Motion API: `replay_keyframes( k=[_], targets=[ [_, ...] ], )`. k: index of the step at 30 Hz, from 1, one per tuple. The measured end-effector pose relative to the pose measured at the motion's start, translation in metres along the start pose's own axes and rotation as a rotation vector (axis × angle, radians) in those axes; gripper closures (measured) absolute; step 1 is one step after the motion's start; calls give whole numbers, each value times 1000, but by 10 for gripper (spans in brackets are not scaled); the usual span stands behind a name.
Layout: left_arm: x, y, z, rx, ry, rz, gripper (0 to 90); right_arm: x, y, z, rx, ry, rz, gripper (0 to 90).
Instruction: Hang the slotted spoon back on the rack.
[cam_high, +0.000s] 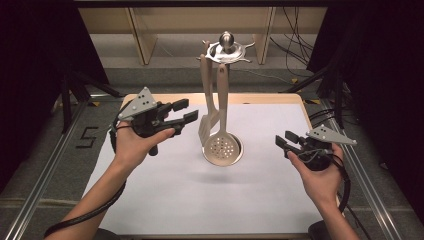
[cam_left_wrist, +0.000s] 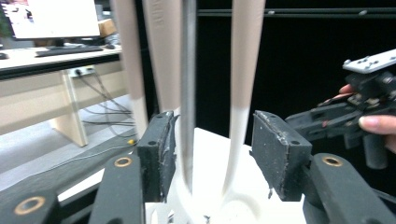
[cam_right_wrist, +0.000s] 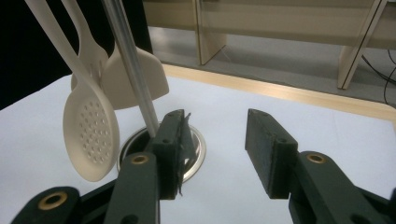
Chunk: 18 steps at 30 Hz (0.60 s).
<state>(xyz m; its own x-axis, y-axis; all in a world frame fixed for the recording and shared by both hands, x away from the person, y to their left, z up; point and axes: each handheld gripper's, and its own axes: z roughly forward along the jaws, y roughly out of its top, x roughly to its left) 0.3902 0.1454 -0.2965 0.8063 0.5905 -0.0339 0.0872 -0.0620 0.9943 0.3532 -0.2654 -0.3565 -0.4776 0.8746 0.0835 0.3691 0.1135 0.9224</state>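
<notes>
Overhead, saw the left hand-held gripper (cam_high: 186, 111) with jaws apart beside the utensil stand (cam_high: 227, 50) on the desk (cam_high: 165, 190), holding nothing; slotted spoon (cam_high: 221, 147) and spatula (cam_high: 206, 117) already hanging. Saw the right hand-held gripper (cam_high: 281, 141) apart too, empty, off to the side. From the left gripper view, found beige handles (cam_left_wrist: 243, 70) beyond the open pads. From the right gripper view, spotted the spoon dangling near the base. Judged hanging mostly done, with withdrawal left.
</notes>
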Motion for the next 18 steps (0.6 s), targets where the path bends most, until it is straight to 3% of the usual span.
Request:
replay_keyframes(
  k=[5, 7, 8, 9, 10, 14, 15, 18],
  targets=[
    [5, -12, -16, 0, 76, 4, 464, -2, 0, 0, 1, -10, -3, 580],
    [8, -20, -22, 5, 127, 35, 452, 1, 0, -1, 15, -17, 41, 578],
    [9, -24, -24, 12, 148, 46, 448, 0, -1, -1, 7, -20, 34, 578],
    [11, -28, -26, 20, 165, 53, 445, -3, -2, 1, -15, -28, -4, 578],
    [12, -32, -28, 27, 177, 55, 444, -4, -1, 1, -4, -20, 8, 578],
    [20, -49, -38, 50, 207, 33, 441, -5, -3, 0, 18, -28, 38, 575],
    [21, -53, -40, 54, 215, 26, 442, -7, -3, 1, 1, -29, 23, 575],
    [28, -69, -48, 52, 263, 9, 442, -9, -4, 0, 18, -43, 35, 574]
  ],
)
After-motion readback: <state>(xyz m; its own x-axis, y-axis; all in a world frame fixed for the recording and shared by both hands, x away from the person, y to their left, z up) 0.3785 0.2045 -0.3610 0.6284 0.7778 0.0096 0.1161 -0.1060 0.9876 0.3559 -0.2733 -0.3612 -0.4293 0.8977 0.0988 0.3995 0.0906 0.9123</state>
